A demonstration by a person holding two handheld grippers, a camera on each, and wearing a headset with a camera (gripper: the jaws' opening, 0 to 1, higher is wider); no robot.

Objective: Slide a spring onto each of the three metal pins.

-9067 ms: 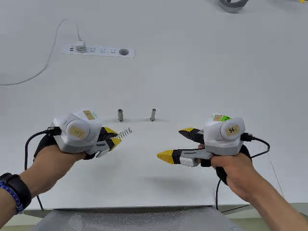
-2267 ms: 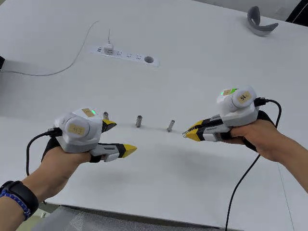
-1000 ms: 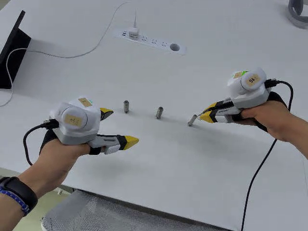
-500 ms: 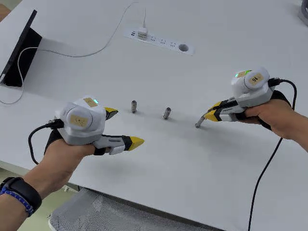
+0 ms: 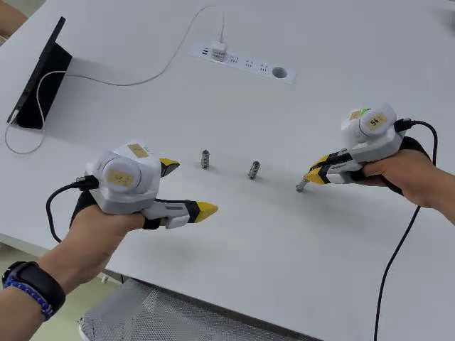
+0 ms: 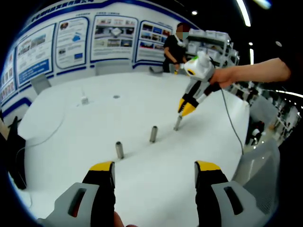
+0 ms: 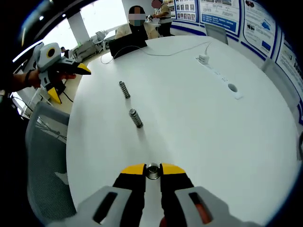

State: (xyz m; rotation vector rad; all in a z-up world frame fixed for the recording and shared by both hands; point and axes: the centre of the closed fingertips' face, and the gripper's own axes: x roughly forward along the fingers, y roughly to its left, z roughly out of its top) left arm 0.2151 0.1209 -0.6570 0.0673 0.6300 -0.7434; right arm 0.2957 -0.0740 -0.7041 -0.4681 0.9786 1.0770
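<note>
Your right gripper (image 5: 313,175) has its fingers closed on a spring (image 7: 152,171), seen end-on, at the top of the rightmost metal pin (image 5: 301,185) on the white worktop (image 5: 249,241). The middle pin (image 5: 254,169) and the left pin (image 5: 205,158) stand upright, each wrapped in coils. Your left gripper (image 5: 188,187) hovers near them, fingers wide apart.

Your left claw (image 5: 190,187) and right claw (image 5: 313,175) were white-bodied, with black jaws tipped yellow — each carried a tan label. The counter (image 5: 249,256) was plain white, the pins (image 5: 205,158) and the spring (image 7: 152,171) silver-grey. The power strip (image 5: 242,62) was white, your wristband (image 5: 32,284) black with blue, the cable (image 5: 398,241) black.
</note>
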